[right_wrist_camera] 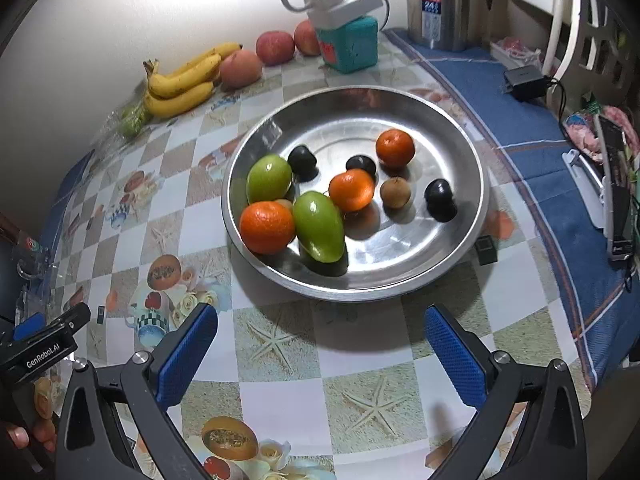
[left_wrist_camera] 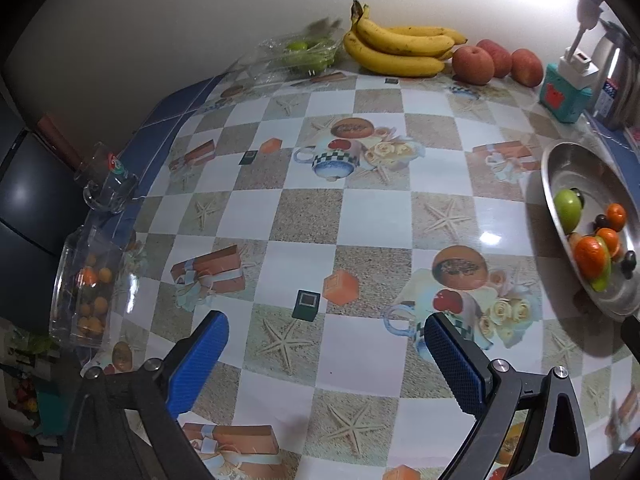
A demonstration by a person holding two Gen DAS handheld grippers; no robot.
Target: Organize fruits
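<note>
Roughly midway: both my grippers are empty, and the fruit is split between the tray and the wall.

From the left wrist, my left gripper [left_wrist_camera: 326, 344] hangs wide open over bare tablecloth [left_wrist_camera: 360, 216], holding nothing; bananas [left_wrist_camera: 400, 46], apples [left_wrist_camera: 496, 62] and a clear bag of green fruit [left_wrist_camera: 304, 54] wait by the wall, well apart from the tray [left_wrist_camera: 568, 168] at my right, and a clear box [left_wrist_camera: 86, 284] at the left edge holds what look like small oranges, though the glare blurs them. From the right wrist, my right gripper [right_wrist_camera: 322, 340] is also spread wide and empty, just short of the tray, where oranges [right_wrist_camera: 267, 226], green fruit [right_wrist_camera: 320, 226] and dark plums [right_wrist_camera: 440, 199] already sit. A teal box [right_wrist_camera: 352, 44] stands close beside the apples and a kettle [right_wrist_camera: 440, 4] sits behind it; I judge only the box could crowd a reach.
</note>
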